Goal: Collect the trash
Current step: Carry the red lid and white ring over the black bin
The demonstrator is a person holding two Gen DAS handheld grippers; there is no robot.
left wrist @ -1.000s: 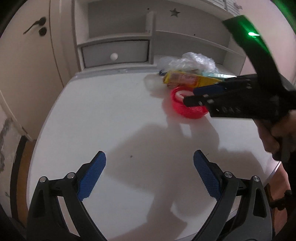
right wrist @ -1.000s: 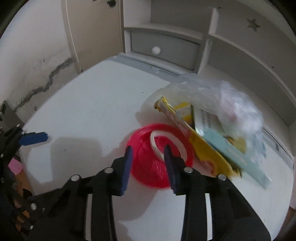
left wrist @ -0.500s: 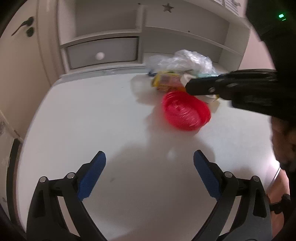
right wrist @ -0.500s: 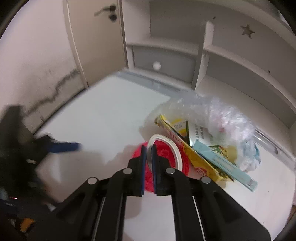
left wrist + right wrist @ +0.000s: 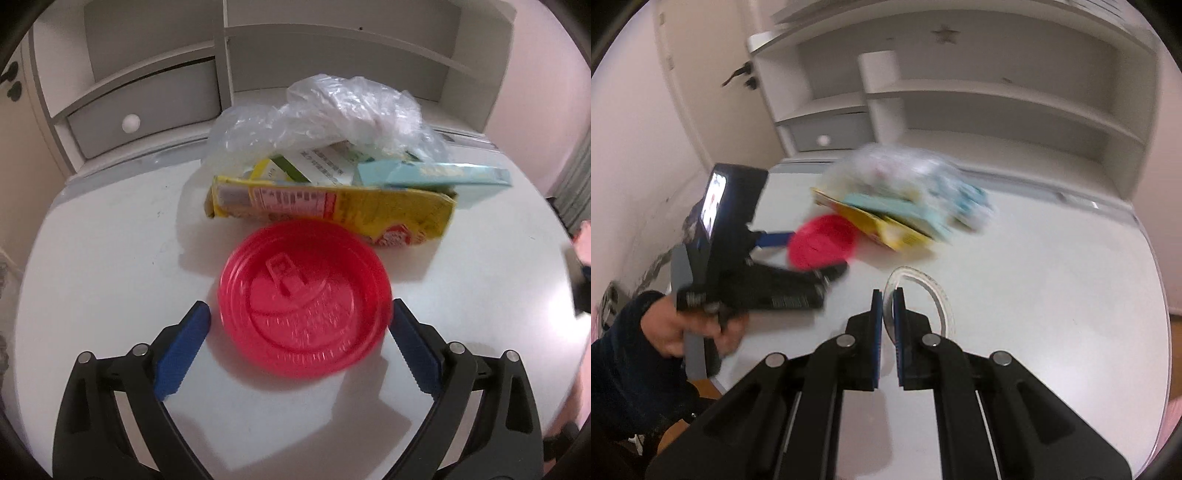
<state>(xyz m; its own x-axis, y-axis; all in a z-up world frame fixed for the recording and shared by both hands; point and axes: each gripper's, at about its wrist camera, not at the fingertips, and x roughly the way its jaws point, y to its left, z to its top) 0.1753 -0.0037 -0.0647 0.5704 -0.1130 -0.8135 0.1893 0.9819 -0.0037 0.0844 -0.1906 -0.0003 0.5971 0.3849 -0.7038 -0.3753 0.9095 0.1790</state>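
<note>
A red plastic lid (image 5: pixel 304 301) lies on the white table (image 5: pixel 110 258), between the open blue fingers of my left gripper (image 5: pixel 299 332). Behind it lie a yellow wrapper (image 5: pixel 351 210), a light blue box (image 5: pixel 432 175) and a clear plastic bag (image 5: pixel 332 110) holding more packaging. My right gripper (image 5: pixel 887 306) is shut on a clear plastic ring (image 5: pixel 934 291) and holds it above the table, right of the pile. In the right wrist view the left gripper (image 5: pixel 798 254) sits at the red lid (image 5: pixel 822 242).
A white shelf unit with a grey drawer (image 5: pixel 147 107) stands against the table's back edge. A door (image 5: pixel 713 92) is at the left. The table edge (image 5: pixel 1160 332) curves round on the right.
My right gripper lifted the clear ring off the red lid and drew back to the right. My left gripper moved forward so its open fingers flank the red lid.
</note>
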